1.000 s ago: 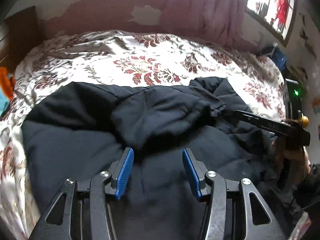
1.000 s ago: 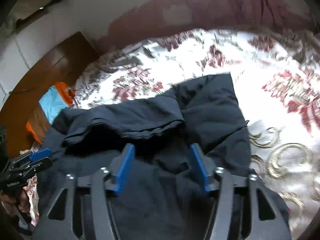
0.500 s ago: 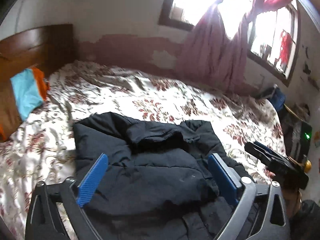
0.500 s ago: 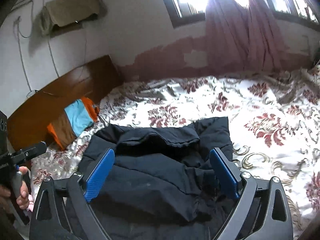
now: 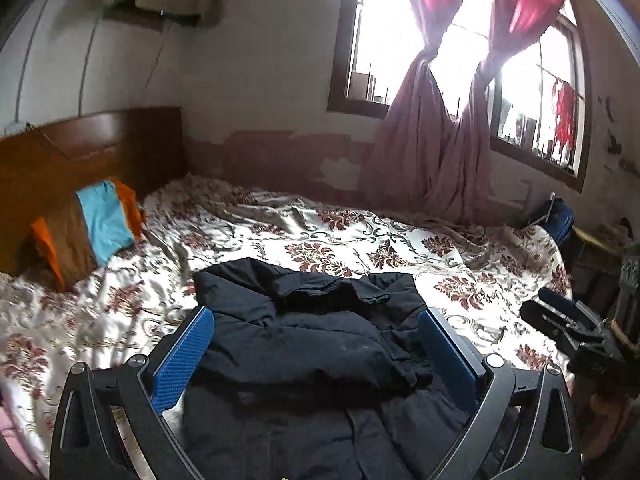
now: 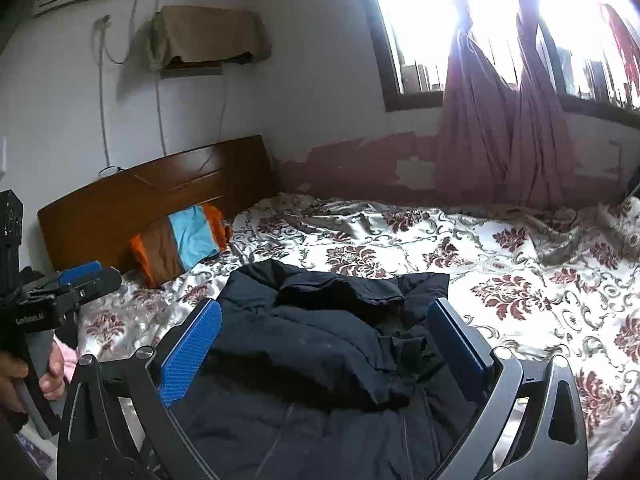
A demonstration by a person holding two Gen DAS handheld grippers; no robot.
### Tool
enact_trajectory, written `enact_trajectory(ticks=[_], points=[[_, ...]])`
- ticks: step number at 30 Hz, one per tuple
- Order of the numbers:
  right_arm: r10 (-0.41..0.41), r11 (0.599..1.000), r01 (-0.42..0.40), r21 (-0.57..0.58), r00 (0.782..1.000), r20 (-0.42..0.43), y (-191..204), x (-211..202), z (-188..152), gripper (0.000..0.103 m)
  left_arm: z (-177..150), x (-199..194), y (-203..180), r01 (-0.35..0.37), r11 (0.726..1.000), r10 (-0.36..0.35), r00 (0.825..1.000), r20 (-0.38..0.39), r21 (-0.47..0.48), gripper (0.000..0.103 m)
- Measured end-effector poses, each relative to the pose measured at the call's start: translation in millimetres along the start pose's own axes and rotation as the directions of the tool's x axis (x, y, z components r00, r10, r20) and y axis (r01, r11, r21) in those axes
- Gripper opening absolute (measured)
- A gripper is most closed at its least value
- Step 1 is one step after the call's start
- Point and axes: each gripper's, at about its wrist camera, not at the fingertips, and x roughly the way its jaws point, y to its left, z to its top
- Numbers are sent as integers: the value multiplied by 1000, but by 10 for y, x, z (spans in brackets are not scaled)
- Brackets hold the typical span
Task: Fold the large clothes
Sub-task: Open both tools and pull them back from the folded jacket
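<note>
Fingers (image 5: 182, 356) wide apart; black jacket's (image 5: 304, 344) lower part cut off.

I see daylight blowing out the window (image 6: 500, 20); the room is dim, edges bend, and the jacket (image 5: 304, 344) perhaps loses detail.

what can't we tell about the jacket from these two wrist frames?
- Black jacket: near part cut off by the bottom edge, both views.
- Its sides, behind the left gripper and right gripper fingers.
- Sleeve layout: dark folds merge, unreadable.
- Bedspread beneath the jacket: covered.
</note>
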Motion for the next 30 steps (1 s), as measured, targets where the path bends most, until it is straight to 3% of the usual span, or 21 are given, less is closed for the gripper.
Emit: enact_trajectory(ticks=[7, 14, 18, 25, 30], points=[[-10, 999, 10, -43, 1000, 2, 70, -530, -254, 101, -374, -583, -199, -28, 997, 26, 999, 19, 70, 103], [-26, 995, 23, -100, 999, -26, 127, -1009, -736, 101, -888, -1039, -410, -64, 986, 57, 997, 46, 155, 102], [-47, 992, 42, -119, 998, -37, 120, -1195, -965, 101, -1199, -1211, -437, -55, 986, 47, 998, 50, 158, 103], [-106, 984, 87, -156, 987, -119, 6, -1234, -1379, 101, -1744, -1260, -362, -25, 989, 26, 1000, -6, 147, 102], [-180, 966, 134, -222, 963, -201, -60, -1145, -1745, 101, -2126, -1181, -309, -4, 985, 21, 995, -100, 171, 102]])
